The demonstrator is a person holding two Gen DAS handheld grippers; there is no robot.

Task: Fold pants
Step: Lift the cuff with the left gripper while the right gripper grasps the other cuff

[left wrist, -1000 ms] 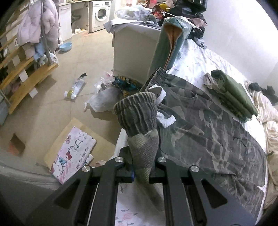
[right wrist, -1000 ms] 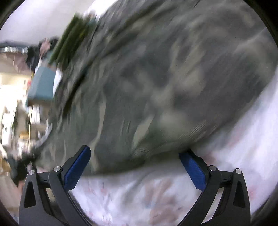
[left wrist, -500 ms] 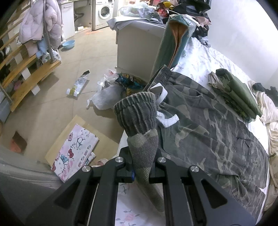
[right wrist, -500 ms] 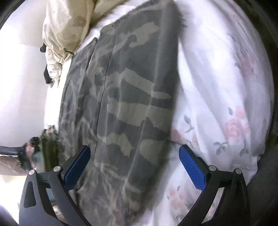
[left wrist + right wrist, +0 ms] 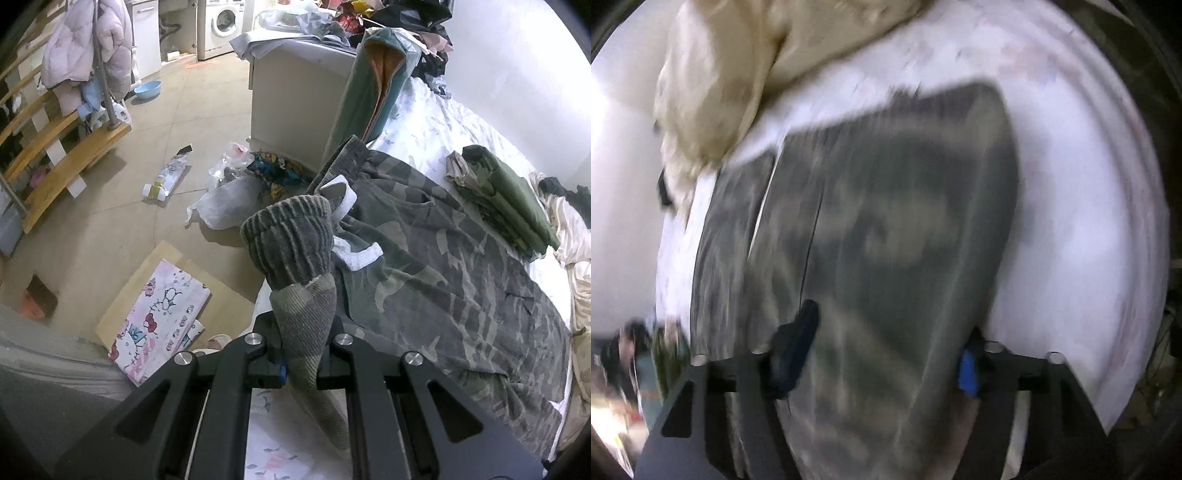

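Left gripper [image 5: 301,363] fingers clamp the pants [image 5: 436,266] cuff above the bed [image 5: 443,122]; right gripper [image 5: 879,354] fingers, spread wide, straddle a blurred leg.

View is motion-blurred. Camo pants [image 5: 886,236] fill the centre, a leg section lying on the bed [image 5: 1089,206] w/ white, faintly floral sheet; a straight hem edge shows at top, seams run lengthwise down the fabric. Right gripper [image 5: 882,350] at bottom: its jaws sit either side of the pant leg, blue pads [image 5: 967,369] partly visible, left one dark and smeared against the cloth. Can't tell if jaws are pinching fabric or just straddling it. Cream crumpled bedding [image 5: 731,74] lies upper left, touching the pants' far corner. Blurred clutter at lower left edge, not identifiable.
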